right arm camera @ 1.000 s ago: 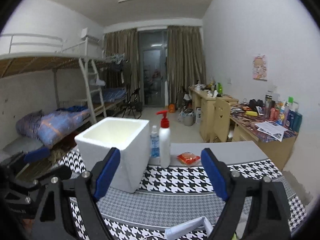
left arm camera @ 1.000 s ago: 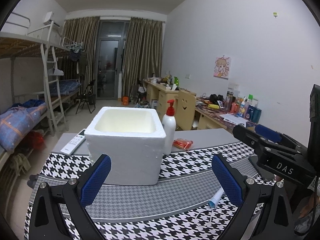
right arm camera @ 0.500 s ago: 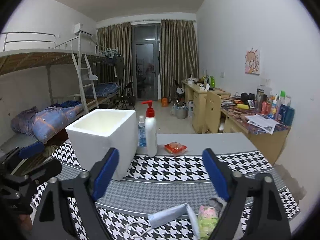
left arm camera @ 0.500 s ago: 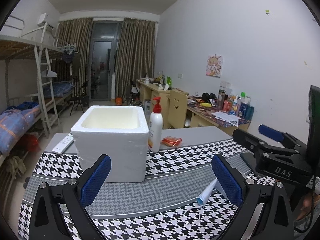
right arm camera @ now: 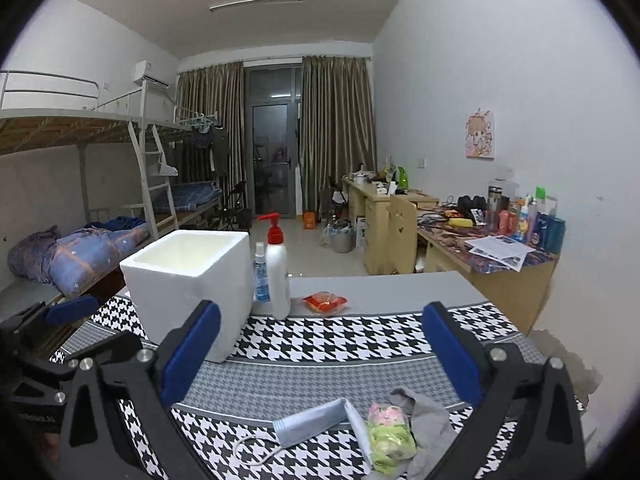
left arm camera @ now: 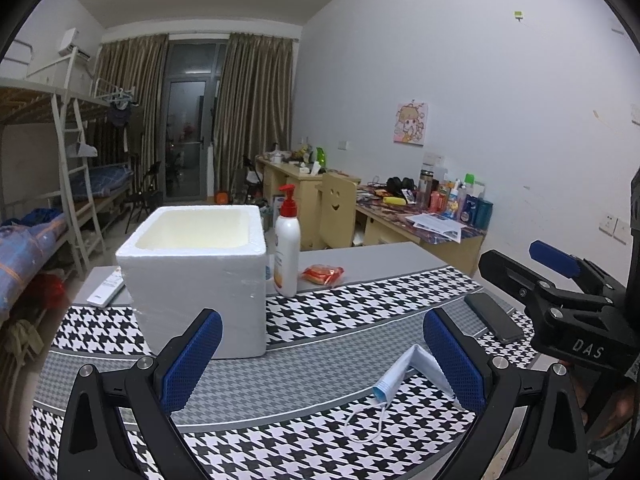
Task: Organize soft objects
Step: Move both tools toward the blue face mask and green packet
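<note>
A white foam box (left arm camera: 200, 276) stands open-topped on the houndstooth tablecloth (left arm camera: 340, 320), left of centre. A folded face mask (left arm camera: 404, 372) with a white ear loop lies near the front edge, just inside the right finger of my open, empty left gripper (left arm camera: 322, 360). In the right wrist view the same face mask (right arm camera: 320, 420) lies beside a green and pink tissue pack (right arm camera: 390, 436) and a grey cloth (right arm camera: 432, 424). My right gripper (right arm camera: 320, 354) hovers over them with its jaws opening and nothing between its pads. The foam box (right arm camera: 188, 280) is ahead on the left.
A red-capped pump bottle (right arm camera: 278, 268) and a small spray bottle (right arm camera: 261, 276) stand right of the box, with a red snack packet (right arm camera: 325, 302) behind. A remote (left arm camera: 106, 290) lies left of the box, a dark phone (left arm camera: 494, 318) at the right. Desks and bunk beds lie beyond.
Both views have drawn back and dipped, bringing the near table into sight. The mask, tissue pack and cloth have appeared under the right gripper, whose jaws stand wider.
</note>
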A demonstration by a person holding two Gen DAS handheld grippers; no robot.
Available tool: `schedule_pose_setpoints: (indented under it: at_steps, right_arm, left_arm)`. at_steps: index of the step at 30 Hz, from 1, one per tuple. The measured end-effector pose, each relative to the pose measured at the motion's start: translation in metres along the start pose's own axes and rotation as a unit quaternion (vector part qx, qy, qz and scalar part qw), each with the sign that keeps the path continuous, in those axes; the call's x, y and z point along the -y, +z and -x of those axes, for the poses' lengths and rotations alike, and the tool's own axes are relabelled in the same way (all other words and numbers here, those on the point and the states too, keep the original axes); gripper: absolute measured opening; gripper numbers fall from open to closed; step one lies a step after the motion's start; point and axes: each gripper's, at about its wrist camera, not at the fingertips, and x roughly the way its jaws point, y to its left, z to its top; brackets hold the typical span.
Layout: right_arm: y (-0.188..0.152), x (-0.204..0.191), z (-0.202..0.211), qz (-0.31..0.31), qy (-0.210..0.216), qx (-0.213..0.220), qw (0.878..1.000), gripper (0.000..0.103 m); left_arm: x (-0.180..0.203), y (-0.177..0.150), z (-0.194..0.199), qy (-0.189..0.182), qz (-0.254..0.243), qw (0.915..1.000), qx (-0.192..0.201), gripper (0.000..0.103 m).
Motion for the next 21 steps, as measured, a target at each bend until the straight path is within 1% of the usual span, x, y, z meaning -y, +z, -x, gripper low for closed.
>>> schedule_pose_setpoints:
  at_steps: [9,16,21]
  right_arm:
    - [-0.007,0.01,0.009,0.0,-0.009,0.001,1.0,0.102]
    - [-0.014,0.016,0.017,0.004,-0.015,0.0,1.0,0.102]
    - [-0.018,0.024,0.02,-0.007,-0.02,-0.003,1.0,0.102]
  left_arm:
    - [0.014,-0.003,-0.007,-0.006,-0.012,0.9999,-0.003,0.101]
    - [0.024,-0.008,-0.014,-0.019,-0.014,0.9996,-0.013,0.101]
    - [0.032,-0.011,-0.015,-0.03,-0.017,0.9993,-0.015,0.101]
